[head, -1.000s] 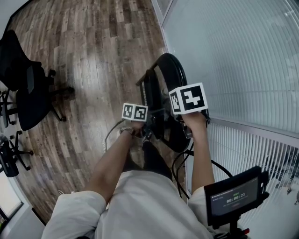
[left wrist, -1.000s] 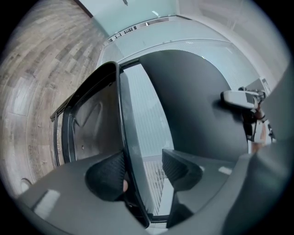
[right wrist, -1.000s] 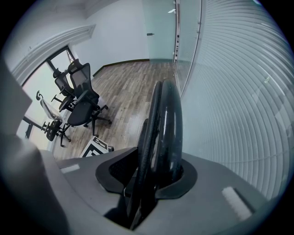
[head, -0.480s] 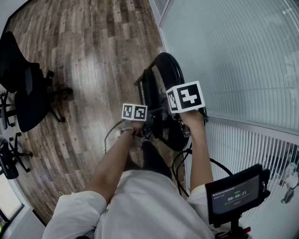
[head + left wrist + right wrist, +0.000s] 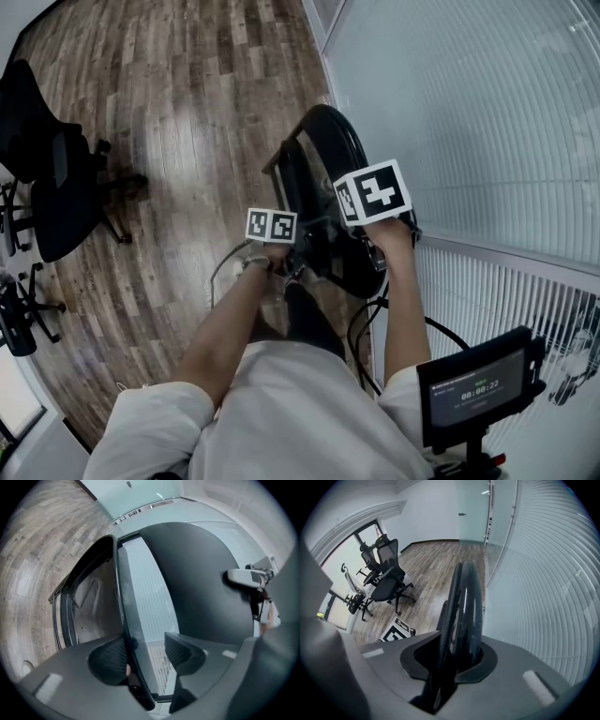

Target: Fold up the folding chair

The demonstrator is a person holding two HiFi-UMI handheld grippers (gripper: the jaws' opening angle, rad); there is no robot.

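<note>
The black folding chair [image 5: 323,155] stands edge-on beside the glass wall, its panels close together. My left gripper [image 5: 298,242] reaches in level from the left. In the left gripper view its jaws [image 5: 145,653] are closing around a thin black frame tube [image 5: 123,606]; the tube lies against the left pad [image 5: 110,658] and a gap remains at the right pad. My right gripper [image 5: 368,218] points steeply down over the chair's near edge. Its jaws [image 5: 452,660] are closing, with both pads against the chair's doubled rim [image 5: 464,597].
Black office chairs [image 5: 47,178] stand on the wood floor at the left and also show in the right gripper view [image 5: 386,573]. A glass wall with blinds [image 5: 487,141] runs close along the right. A small screen [image 5: 478,389] is by my right arm. Cables [image 5: 225,262] lie underfoot.
The right gripper's marker cube has shifted slightly left, and the chair's upper rim has swung a little left with it. The left gripper has kept its place.
</note>
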